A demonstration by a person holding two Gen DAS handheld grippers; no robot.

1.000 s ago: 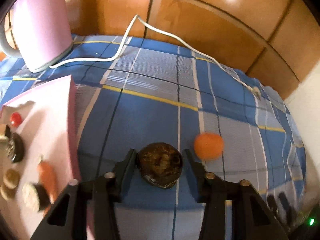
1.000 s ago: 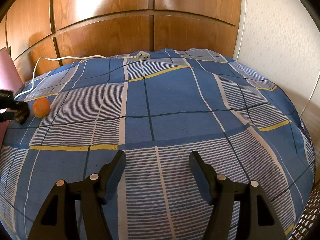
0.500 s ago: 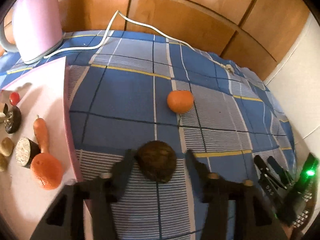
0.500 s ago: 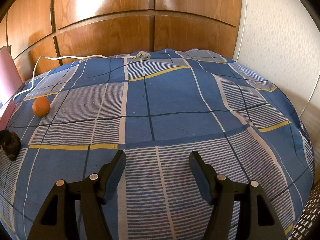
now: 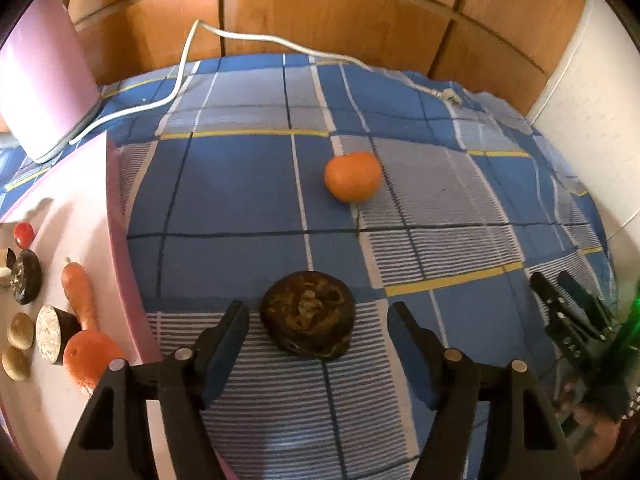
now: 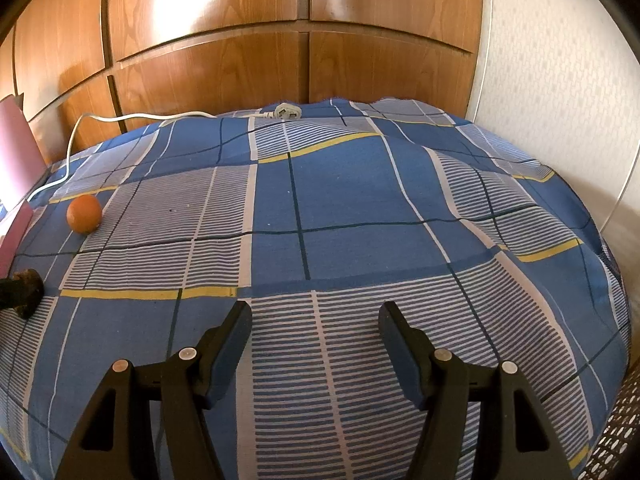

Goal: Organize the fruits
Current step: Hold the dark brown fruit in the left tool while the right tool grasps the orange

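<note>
Dark brown round rough-skinned fruit [image 5: 307, 315] lies on blue checked bedcover [image 5: 240, 192], between left gripper [image 5: 318, 334] jaws, untouched; jaws closing. Right gripper [image 6: 315, 338] parted, empty. Risk: off-centre pinch rolls fruit away.

The bed wears a matt woven cloth sheet [image 6: 344, 208] in blue checks, and glossy varnished wood panels [image 6: 208, 60] rise behind its far edge. At its left edge a smooth pink plastic tray [image 5: 76, 200] lies, while the orange [image 5: 353, 176] looks finely dimpled and the dark brown fruit [image 5: 308, 314] rough and dull. The white cable [image 5: 248, 38] looks smooth plastic.
</note>
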